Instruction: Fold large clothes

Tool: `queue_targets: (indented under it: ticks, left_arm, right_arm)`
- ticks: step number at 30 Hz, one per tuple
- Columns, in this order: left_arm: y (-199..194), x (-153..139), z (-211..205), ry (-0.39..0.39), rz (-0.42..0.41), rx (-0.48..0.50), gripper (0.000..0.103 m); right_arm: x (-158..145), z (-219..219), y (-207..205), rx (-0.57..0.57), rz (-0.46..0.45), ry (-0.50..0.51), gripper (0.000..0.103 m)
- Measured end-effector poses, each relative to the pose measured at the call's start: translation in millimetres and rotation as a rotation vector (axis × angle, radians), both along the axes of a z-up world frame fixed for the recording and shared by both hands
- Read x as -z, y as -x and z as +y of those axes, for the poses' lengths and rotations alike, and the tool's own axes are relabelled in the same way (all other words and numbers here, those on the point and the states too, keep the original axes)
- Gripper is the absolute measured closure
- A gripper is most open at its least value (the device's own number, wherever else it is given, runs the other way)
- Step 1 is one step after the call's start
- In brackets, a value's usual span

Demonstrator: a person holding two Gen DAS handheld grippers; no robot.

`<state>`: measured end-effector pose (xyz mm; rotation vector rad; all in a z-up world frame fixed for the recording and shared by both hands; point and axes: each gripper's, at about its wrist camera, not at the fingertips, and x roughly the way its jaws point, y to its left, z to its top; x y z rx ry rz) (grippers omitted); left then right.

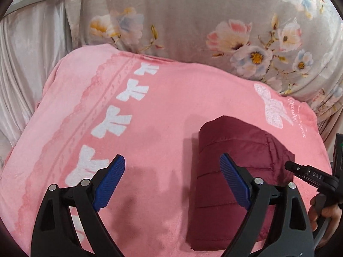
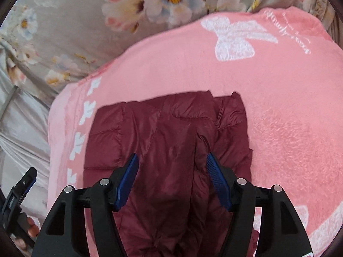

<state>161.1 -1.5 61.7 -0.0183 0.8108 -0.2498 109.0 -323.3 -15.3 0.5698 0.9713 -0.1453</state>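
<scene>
Already compact: maroon quilted jacket (image 2: pixel 167 150) lies as a narrow, layered bundle on the pink blanket (image 2: pixel 278 111), which is spread over a bed with a floral sheet (image 1: pixel 193 17).

Right gripper (image 2: pixel 171 180) hangs directly above the jacket, jaws wide, nothing between them; whether the pads touch the fabric cannot be told. A lengthwise crease runs up the bundle between the pads.

Left gripper (image 1: pixel 172 182) sits off to the bundle's left side over bare blanket, jaws wide and empty; its right pad overlaps the jacket's edge in view (contact unclear).

Judgement: folding looks late-stage, with side panels turned in and the bundle roughly rectangular. The step in hand reads as a pause between folds or a final check.

Next move likely calls for both jaws to pinch the near end and carry it over toward the far edge, keeping layers aligned; slick padded fabric may spring open.
</scene>
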Motion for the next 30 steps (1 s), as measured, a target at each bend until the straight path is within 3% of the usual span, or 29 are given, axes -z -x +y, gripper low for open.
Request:
queue_targets:
  ticks: [2,5,6,11,14,20,30]
  left_arm:
    - [-6,7,-9,-0.002,0.029,0.018,0.016]
    - [-12,16,-26,-0.005,0.058,0.050,0.016]
    - [-15,18,-35,-0.013,0.065,0.063,0.016]
    - [-27,18,-75,-0.031,0.075,0.110,0.016]
    - [-35,23,-102,-0.042,0.090,0.130,0.016]
    - [-47,54,-152,-0.090,0.146,0.162,0.016]
    - [-54,101,-188,-0.141,0.173,0.179,0.014]
  right_arm:
    - [9,1,-8,-0.020,0.043,-0.018,0.044]
    - [4,2,-13,-0.063,0.030,-0.033,0.097]
    - [-3,1,-12,-0.061,0.016,-0.029,0.099]
    - [-52,-5,5,-0.060,-0.058,0.217,0.101]
    - [-45,-14,6,-0.033,-0.006,0.310,0.101]
    - [1,-39,5,0.013,0.078,0.297,0.101]
    - [47,-46,4,0.088,0.063,0.297,0.100]
